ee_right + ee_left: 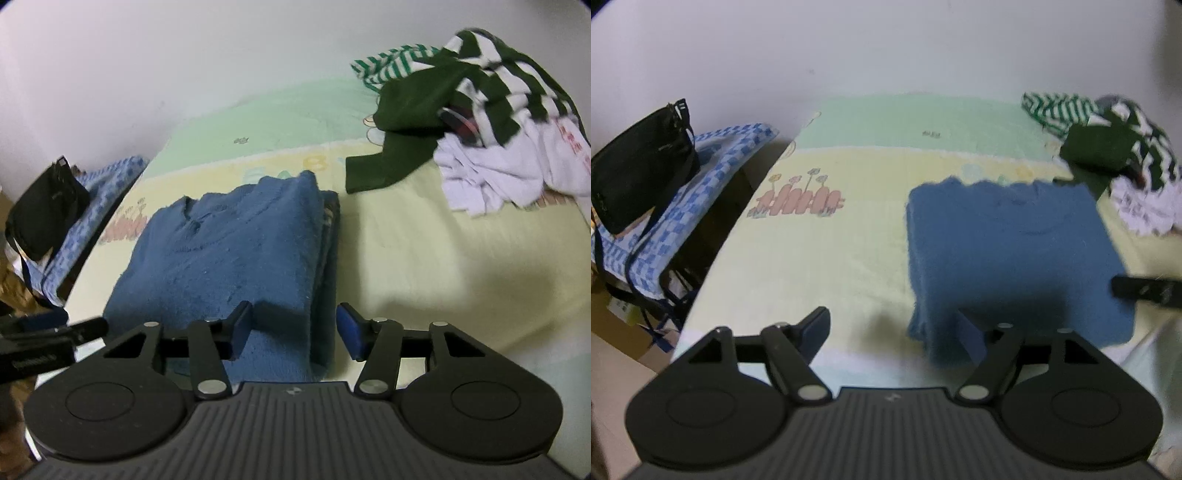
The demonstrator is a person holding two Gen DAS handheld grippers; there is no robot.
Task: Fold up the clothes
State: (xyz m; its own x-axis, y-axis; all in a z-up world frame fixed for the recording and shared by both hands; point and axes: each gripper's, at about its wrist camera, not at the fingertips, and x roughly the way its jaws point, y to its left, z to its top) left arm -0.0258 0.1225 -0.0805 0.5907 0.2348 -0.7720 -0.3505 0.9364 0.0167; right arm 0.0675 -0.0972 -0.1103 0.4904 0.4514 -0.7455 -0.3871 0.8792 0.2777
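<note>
A folded blue sweater (229, 251) lies on the pastel bed cover (827, 258), both the left gripper (894, 328) and right gripper (293, 328) released (nothing clasped); next, probably, the crumpled pile (480, 122) needs grasping.

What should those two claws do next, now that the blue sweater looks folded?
Probably lift both clear and reach for the unfolded pile of green striped and white clothes. The blue sweater already lies as a neat rectangle on the bed, the left gripper stands wide open, and the right gripper straddles its near edge without pinching it.
</note>
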